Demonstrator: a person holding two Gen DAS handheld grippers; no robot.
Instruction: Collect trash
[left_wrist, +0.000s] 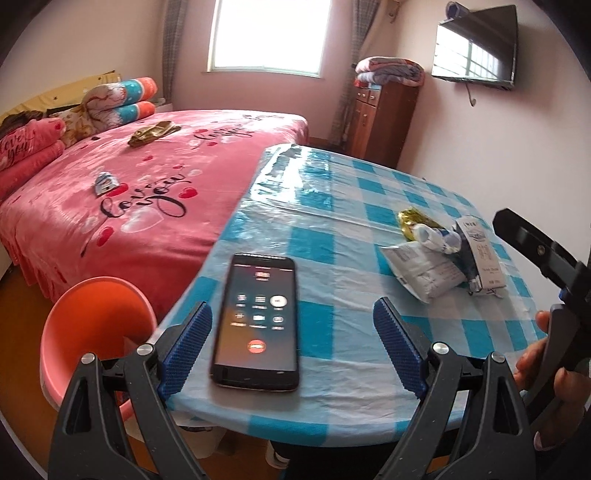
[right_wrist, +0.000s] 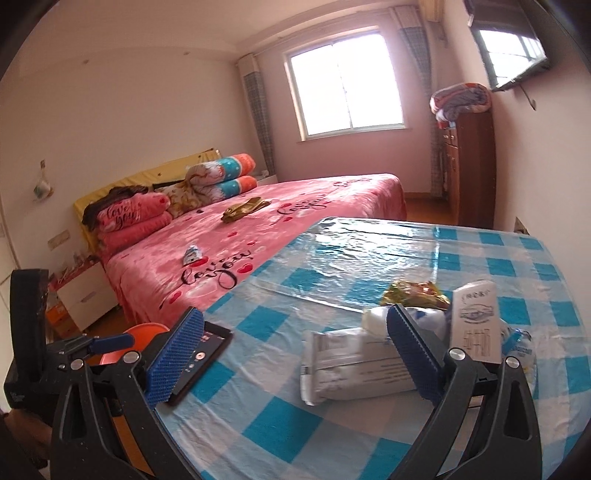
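Observation:
A heap of trash lies on the blue-checked table (left_wrist: 332, 236): a white wrapper (left_wrist: 424, 269), a white carton (left_wrist: 480, 254) and a gold wrapper (left_wrist: 413, 221). In the right wrist view the white wrapper (right_wrist: 354, 365), carton (right_wrist: 474, 325) and gold wrapper (right_wrist: 413, 293) lie just ahead. More trash lies on the pink bed: a gold wrapper (left_wrist: 153, 133) and a small blue-white packet (left_wrist: 105, 182). My left gripper (left_wrist: 291, 350) is open, its fingers either side of a phone (left_wrist: 258, 321). My right gripper (right_wrist: 295, 358) is open over the table, by the white wrapper.
An orange-pink bin (left_wrist: 96, 328) stands on the floor left of the table, below the bed's (left_wrist: 122, 206) edge. A wooden cabinet (left_wrist: 380, 118) with folded quilts stands by the far wall. A TV (left_wrist: 476, 48) hangs at the right. The right hand's gripper body (left_wrist: 543, 258) shows at the right edge.

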